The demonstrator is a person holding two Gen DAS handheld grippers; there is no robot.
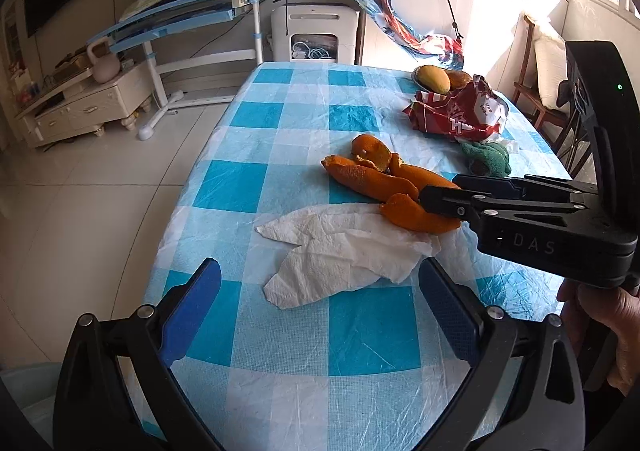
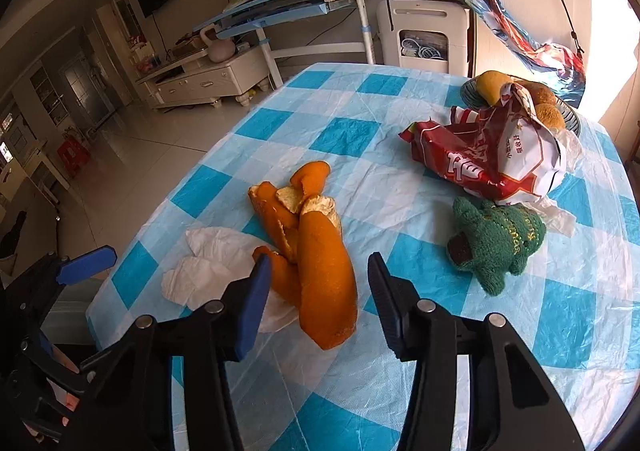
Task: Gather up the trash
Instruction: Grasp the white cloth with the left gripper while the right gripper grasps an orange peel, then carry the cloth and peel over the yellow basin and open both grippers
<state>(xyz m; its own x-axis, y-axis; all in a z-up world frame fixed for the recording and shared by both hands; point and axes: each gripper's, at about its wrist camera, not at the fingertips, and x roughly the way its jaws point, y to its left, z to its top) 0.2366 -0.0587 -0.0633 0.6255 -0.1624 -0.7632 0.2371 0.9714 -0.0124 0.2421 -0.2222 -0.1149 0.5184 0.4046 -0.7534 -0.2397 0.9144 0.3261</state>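
Orange peel [image 2: 308,247] lies mid-table on the blue-and-white checked tablecloth [image 2: 360,131], several curled strips in one clump, its near end overlapping a crumpled white paper towel [image 1: 340,251]. Right gripper [image 2: 316,283] has its jaws spread apart, straddling the near end of the longest peel strip, nothing clamped; in the right wrist view the left pad sits just beside the peel at its 9 o'clock, the right pad stands clear at 3 o'clock. Left gripper [image 1: 320,311] is also wide open and holds nothing, hovering near the table edge at 6 o'clock of the towel; the towel shows between its blue pads. In the left wrist view the right gripper comes in from 3 o'clock, its tips at the peel. Red-and-white snack wrapper [image 2: 492,155] lies crumpled at 1 o'clock of the peel, well apart. Green knitted item [image 2: 500,243] sits just below the wrapper, at 3 o'clock of the peel. Bowl of fruit [image 1: 438,78] stands behind the wrapper, touching it, near the far table edge.
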